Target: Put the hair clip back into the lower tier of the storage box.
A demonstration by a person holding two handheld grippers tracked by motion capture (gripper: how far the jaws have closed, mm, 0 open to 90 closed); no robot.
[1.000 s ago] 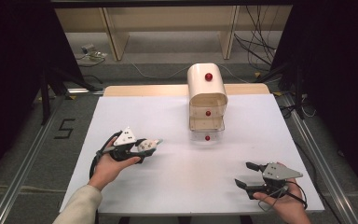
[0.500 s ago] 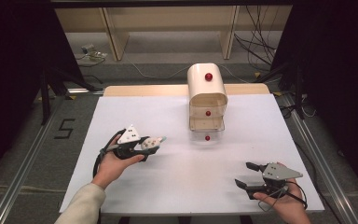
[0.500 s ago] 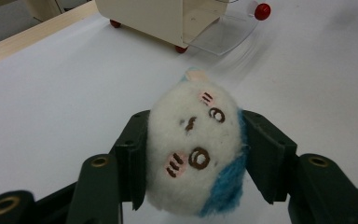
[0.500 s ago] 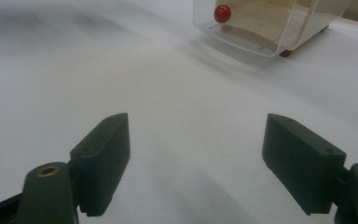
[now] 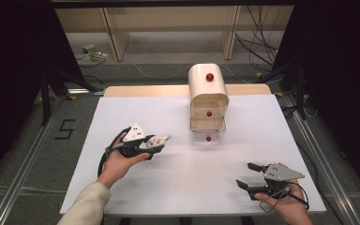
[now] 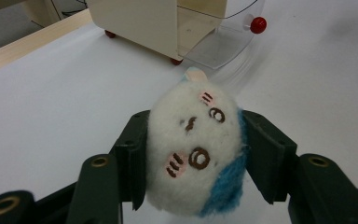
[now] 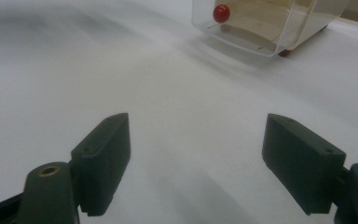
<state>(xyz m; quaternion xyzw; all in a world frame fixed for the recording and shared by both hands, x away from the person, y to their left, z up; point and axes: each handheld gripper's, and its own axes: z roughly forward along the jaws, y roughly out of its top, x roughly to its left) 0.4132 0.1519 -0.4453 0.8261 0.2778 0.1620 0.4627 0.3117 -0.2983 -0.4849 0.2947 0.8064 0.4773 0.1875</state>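
Plush toy (image 6: 193, 151) clamped in left claw (image 5: 161, 141) (right claw (image 5: 250, 177) agape, empty), carried nearer the open drawer (image 5: 208, 134) ahead.

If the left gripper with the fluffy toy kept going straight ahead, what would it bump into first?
Probably the pulled-out clear bottom drawer of the small cream drawer cabinet. The left gripper, shut on the white plush toy, points that way across bare white table; exact depth is unclear.
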